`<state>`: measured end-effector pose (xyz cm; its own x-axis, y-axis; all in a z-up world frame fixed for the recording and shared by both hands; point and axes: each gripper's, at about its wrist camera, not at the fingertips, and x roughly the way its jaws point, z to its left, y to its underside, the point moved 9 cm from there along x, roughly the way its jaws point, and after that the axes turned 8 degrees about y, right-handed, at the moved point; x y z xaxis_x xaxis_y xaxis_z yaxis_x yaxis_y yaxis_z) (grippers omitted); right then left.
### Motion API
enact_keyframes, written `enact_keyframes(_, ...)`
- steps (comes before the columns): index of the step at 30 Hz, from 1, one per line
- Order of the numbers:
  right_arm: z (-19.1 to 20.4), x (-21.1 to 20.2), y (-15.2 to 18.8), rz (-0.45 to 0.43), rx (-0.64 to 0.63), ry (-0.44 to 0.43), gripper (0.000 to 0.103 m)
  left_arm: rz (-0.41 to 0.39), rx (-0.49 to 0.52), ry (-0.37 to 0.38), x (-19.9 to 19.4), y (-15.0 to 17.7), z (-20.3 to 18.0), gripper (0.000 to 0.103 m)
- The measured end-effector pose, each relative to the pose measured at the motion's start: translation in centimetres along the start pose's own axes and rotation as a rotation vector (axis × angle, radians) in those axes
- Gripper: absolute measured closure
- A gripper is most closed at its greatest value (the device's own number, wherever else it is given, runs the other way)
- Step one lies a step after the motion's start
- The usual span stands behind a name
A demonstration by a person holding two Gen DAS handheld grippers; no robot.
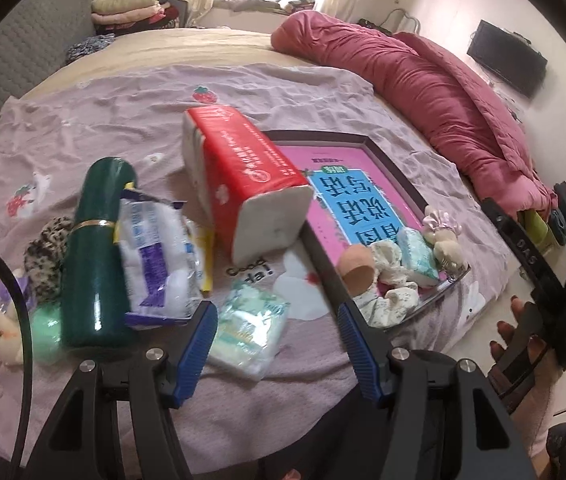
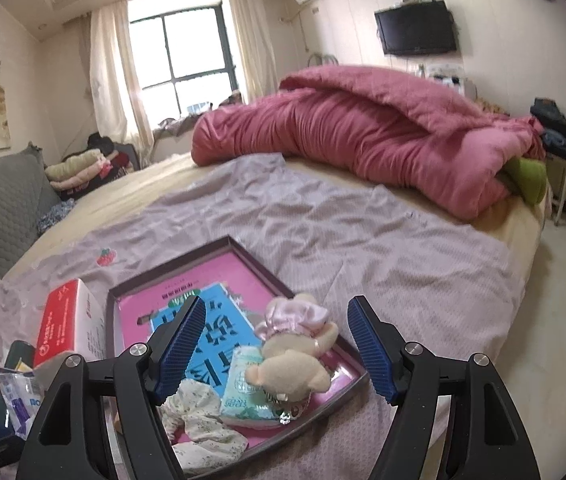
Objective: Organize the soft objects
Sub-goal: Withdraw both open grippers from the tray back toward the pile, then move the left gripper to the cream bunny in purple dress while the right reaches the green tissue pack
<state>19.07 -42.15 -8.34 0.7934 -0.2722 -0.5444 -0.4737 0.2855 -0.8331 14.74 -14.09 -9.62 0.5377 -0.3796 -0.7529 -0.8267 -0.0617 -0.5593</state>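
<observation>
My left gripper [image 1: 277,340] is open and empty, low over a small pale green tissue pack [image 1: 249,326] on the purple sheet. A red tissue pack [image 1: 243,172] leans on the dark-rimmed pink tray [image 1: 395,168]. In the tray lie a plush bear [image 1: 445,236], another green tissue pack [image 1: 419,256], floral cloth [image 1: 391,280] and a beige sponge [image 1: 359,272]. My right gripper [image 2: 279,348] is open and empty above the tray [image 2: 243,246], over the bear [image 2: 295,356], the tissue pack [image 2: 245,396] and the floral cloth [image 2: 203,420].
A dark green bottle [image 1: 97,252], a cotton pad bag [image 1: 155,256], a leopard scrunchie [image 1: 47,248] and a small plush [image 1: 7,332] lie at the left. A rolled red duvet [image 2: 363,136] lies across the far bed. The bed edge and floor [image 2: 555,320] are at the right.
</observation>
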Motion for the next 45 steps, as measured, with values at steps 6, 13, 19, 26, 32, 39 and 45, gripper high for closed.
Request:
enact_keyframes(6,0.4,-2.2,-0.5,-0.022,0.025,-0.035,0.028,-0.029,-0.007,-0.003,-1.6,-0.4,0.6,0.04)
enact_keyframes(13,2.4,-4.7,-1.1,-0.023,0.016,-0.093,0.028,-0.055,-0.016,-0.016,-3.5,-0.7,1.8,0.04)
enact_keyframes(19,6.2,-7.3,-0.8,-0.012,-0.037,-0.179,0.028,-0.078,-0.04,-0.028,-5.3,-0.5,3.7,0.04)
enact_keyframes(26,11.4,-10.6,0.3,-0.011,-0.127,-0.294,0.028,-0.11,-0.087,-0.073,-7.9,-0.3,7.6,0.04)
enact_keyframes(32,15.0,-12.2,1.7,0.022,-0.186,-0.372,0.028,-0.148,-0.147,-0.128,-10.9,-0.1,12.5,0.04)
enact_keyframes(39,18.6,-13.0,4.3,0.108,-0.239,-0.427,0.028,-0.174,-0.245,-0.194,-13.5,1.4,18.5,0.04)
enact_keyframes(45,20.4,-13.3,5.9,0.131,-0.288,-0.438,0.028,-0.166,-0.321,-0.212,-13.6,2.7,22.1,0.04)
